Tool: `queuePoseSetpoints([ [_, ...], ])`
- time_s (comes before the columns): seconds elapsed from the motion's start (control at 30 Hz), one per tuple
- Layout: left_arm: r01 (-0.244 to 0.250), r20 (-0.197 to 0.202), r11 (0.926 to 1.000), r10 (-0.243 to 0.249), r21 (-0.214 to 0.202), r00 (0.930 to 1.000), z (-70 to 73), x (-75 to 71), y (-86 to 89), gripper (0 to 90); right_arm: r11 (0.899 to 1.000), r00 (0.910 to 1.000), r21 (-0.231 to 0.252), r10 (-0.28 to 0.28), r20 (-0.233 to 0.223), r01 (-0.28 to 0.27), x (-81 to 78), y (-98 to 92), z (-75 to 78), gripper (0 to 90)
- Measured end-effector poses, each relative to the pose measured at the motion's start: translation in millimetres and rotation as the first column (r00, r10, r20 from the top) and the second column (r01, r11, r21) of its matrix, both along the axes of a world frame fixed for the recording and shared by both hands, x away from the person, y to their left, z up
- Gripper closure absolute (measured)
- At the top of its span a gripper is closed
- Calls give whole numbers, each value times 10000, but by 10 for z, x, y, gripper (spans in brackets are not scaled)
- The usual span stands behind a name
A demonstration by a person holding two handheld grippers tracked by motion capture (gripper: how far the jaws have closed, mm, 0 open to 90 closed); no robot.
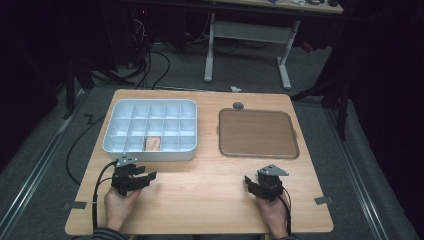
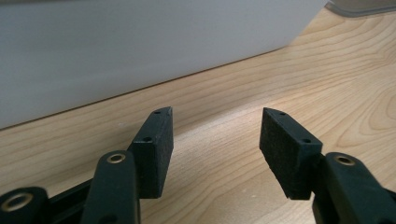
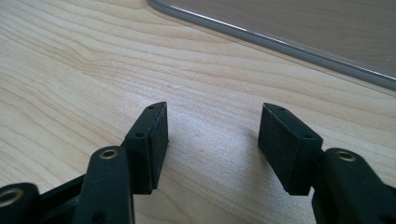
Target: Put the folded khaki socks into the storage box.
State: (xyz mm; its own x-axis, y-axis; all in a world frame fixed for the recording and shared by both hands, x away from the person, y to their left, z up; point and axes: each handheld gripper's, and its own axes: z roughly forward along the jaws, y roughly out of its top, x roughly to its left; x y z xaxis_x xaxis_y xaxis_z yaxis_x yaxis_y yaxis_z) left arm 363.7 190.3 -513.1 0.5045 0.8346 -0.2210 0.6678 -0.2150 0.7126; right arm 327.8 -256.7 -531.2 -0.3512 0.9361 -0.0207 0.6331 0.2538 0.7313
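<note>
The room is dim — a grey carpeted floor (image 1: 240, 70) stretches behind the wooden table (image 1: 210, 185). A white-legged desk (image 1: 250, 35) stands at the back, black cables (image 1: 150, 60) trail across the floor to its left, and metal rails (image 1: 30, 175) run along both sides.

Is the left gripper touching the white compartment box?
Apart. In the left gripper view, bare table lies between the open left gripper and the white compartment box.

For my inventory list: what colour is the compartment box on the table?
The compartment box is white; it shows best in the high view.
</note>
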Motion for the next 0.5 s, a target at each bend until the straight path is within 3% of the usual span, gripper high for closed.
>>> queuePoseSetpoints([
  [0.23,-104,-88,9998,105,146,9999,-65,14,-6,443,10000,10000,1,1,-1,-1,0,0,0,431],
  [0.5,-151,82,9988,148,470,9999,-118,39,-50,436,10000,10000,1,-4,-1,4,0,0,0,431],
])
